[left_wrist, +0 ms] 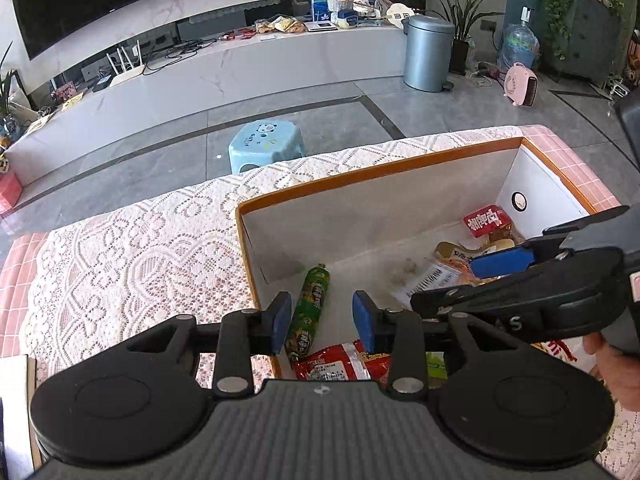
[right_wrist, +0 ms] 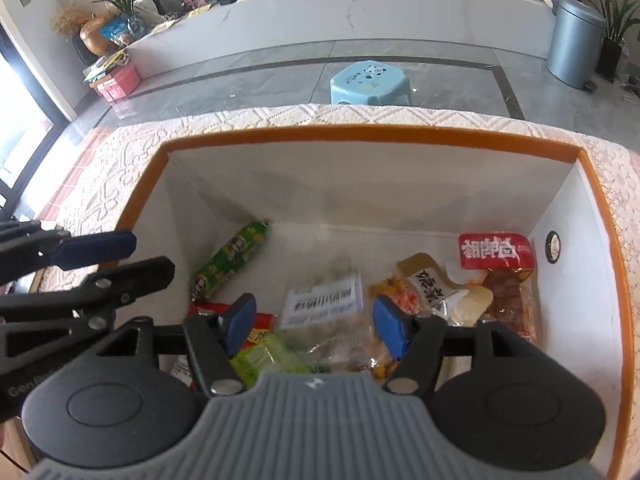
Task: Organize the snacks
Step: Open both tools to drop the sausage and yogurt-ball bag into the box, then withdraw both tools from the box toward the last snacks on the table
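Observation:
An orange-rimmed white box (left_wrist: 376,170) (right_wrist: 360,136) stands on the lace-covered table and holds several snacks. A green sausage stick (left_wrist: 310,312) (right_wrist: 230,258) lies by its left wall. A red packet (left_wrist: 344,364) lies near the front. A red-labelled pack (right_wrist: 496,250) (left_wrist: 486,220) and a clear pack with a barcode label (right_wrist: 324,302) lie to the right. My left gripper (left_wrist: 323,322) is open and empty above the box's left front, over the sausage stick. My right gripper (right_wrist: 316,322) is open and empty above the box's middle; it also shows in the left wrist view (left_wrist: 492,276).
The table has a white lace cloth (left_wrist: 140,248) over pink check. A blue plastic stool (left_wrist: 266,142) (right_wrist: 370,82) stands on the floor beyond the table. A grey bin (left_wrist: 428,52) and a long white TV bench (left_wrist: 224,68) are farther back.

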